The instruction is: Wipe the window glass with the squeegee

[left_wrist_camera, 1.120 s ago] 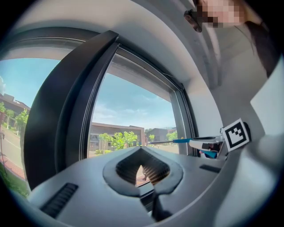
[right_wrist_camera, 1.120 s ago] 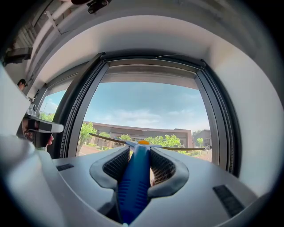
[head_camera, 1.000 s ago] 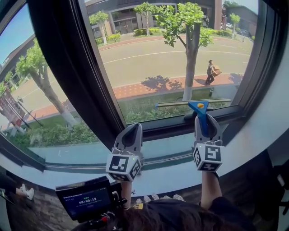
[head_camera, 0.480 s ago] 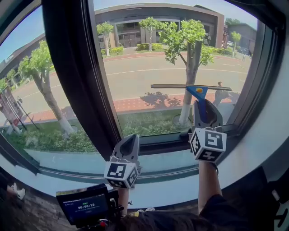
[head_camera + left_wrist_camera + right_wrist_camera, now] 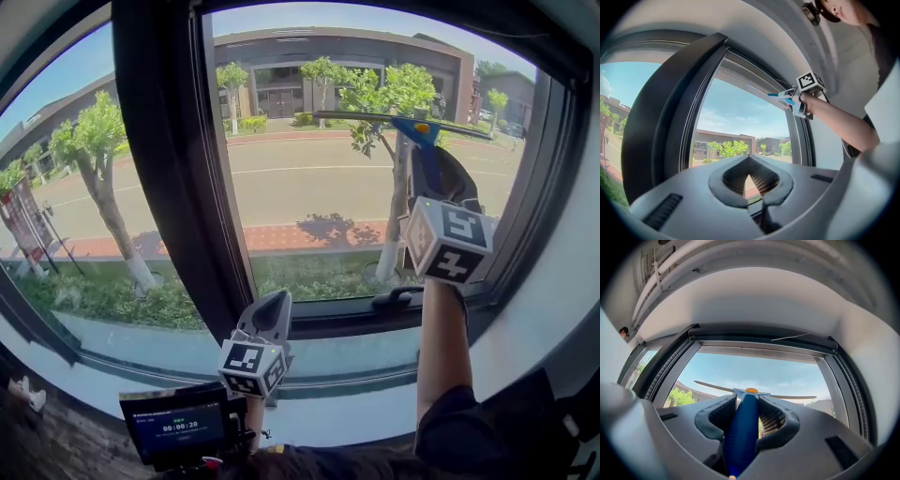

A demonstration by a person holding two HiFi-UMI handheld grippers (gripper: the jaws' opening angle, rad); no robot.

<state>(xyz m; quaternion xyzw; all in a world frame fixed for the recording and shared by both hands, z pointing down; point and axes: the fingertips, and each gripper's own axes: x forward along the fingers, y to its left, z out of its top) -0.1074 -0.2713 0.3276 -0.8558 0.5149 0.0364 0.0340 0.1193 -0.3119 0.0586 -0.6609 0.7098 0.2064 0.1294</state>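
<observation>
The squeegee point(image 5: 417, 131), its blue handle clamped in the right gripper point(image 5: 431, 169), is held high against the window glass point(image 5: 309, 187) near the top frame point(image 5: 764, 336), left gripper point(image 5: 270, 309) closed and empty below, and I reckon an uneven press at full reach would leave streaks.

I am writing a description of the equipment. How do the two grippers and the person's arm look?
Both the left gripper and the right gripper are dark grey, with tapered jaws and ribbed pads. Each carries a white cube with black square markers. The right arm has a dark sleeve.
</observation>
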